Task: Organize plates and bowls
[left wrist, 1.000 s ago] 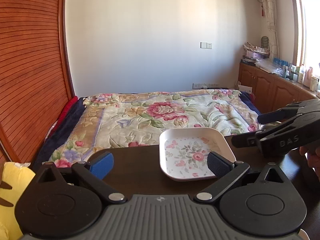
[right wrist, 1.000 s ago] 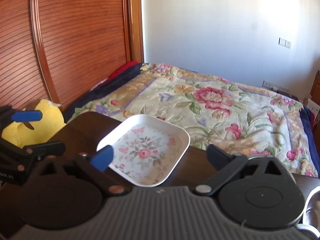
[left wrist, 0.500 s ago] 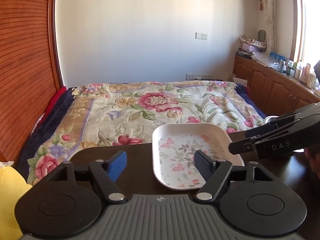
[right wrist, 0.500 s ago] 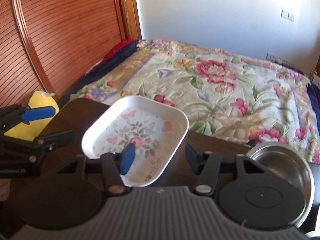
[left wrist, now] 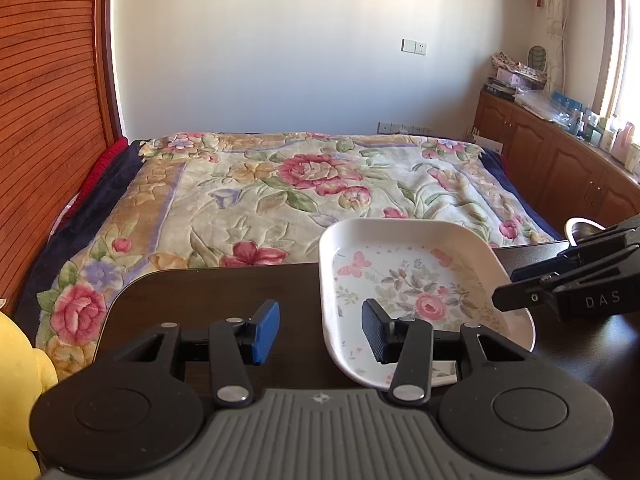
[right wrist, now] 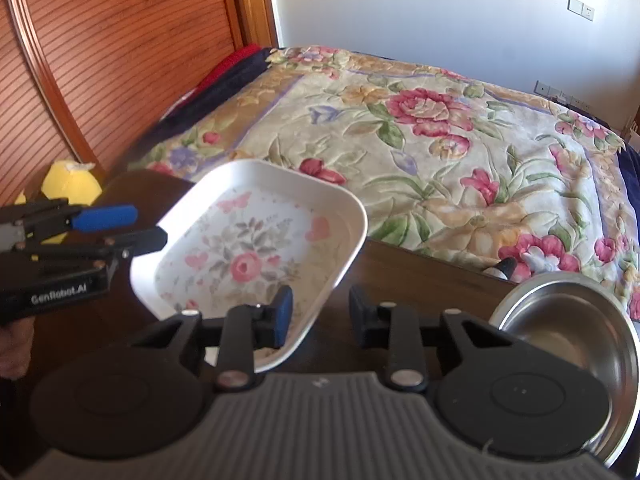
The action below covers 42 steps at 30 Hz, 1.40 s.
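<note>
A white square plate (left wrist: pixel 404 280) with a floral print lies on the dark table (left wrist: pixel 200 300). My left gripper (left wrist: pixel 320 334) straddles the plate's left rim, one pad inside and one outside. Its jaws are closing and the pads stand clear of the rim. My right gripper (right wrist: pixel 320 316) straddles the plate's (right wrist: pixel 248 248) right rim the same way, jaws closing, pads apart from it. Each gripper shows in the other's view: the right gripper (left wrist: pixel 508 288) and the left gripper (right wrist: pixel 148 227). A steel bowl (right wrist: pixel 560 320) sits right of the plate, with only a sliver of the bowl (left wrist: pixel 580 226) in the left wrist view.
A bed with a floral quilt (left wrist: pixel 300 192) lies just beyond the table's far edge. A yellow plush toy (left wrist: pixel 16 380) sits at the left, a slatted wooden wardrobe (left wrist: pixel 48 100) behind it. Wooden cabinets (left wrist: pixel 560 164) line the right wall.
Both grippers have come forward and down onto the plate and their jaws have narrowed a lot. Each now has a plate rim between its pads. The steel bowl has come into the right wrist view.
</note>
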{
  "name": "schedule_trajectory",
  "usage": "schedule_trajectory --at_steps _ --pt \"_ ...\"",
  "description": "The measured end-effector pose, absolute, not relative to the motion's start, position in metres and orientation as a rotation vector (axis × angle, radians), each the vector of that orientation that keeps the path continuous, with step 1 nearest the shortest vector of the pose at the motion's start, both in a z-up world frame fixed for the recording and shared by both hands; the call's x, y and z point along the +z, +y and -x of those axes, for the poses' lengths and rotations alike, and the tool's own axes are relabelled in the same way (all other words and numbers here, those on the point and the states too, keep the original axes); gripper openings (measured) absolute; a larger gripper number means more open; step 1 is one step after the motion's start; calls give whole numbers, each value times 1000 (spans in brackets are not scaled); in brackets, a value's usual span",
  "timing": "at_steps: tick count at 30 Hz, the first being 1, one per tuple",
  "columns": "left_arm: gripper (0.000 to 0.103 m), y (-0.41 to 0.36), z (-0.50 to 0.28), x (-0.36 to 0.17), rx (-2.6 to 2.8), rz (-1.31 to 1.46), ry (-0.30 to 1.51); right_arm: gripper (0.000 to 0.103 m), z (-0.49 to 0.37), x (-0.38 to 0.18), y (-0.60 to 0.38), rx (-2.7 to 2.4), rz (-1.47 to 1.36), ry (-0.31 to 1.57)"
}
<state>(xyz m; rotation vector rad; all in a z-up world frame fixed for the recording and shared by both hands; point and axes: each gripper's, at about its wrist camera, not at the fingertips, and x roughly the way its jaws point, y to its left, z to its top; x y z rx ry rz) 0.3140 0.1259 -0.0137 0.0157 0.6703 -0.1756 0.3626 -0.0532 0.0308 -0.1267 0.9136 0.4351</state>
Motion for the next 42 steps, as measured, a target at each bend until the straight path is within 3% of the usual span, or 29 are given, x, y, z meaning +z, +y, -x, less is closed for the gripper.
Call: schedule_trajectory --at_steps 9,22,25,42 --pt "44 126 -325 -24 -170 -3 701 29 -364 24 -50 460 145 940" --pt "26 124 -330 -27 -182 9 707 26 -364 23 -50 464 137 937" --pt "25 124 -329 -27 -193 15 708 21 -364 24 -49 470 137 936" --pt "19 123 -316 -26 -228 5 714 18 -364 23 -50 474 123 931"
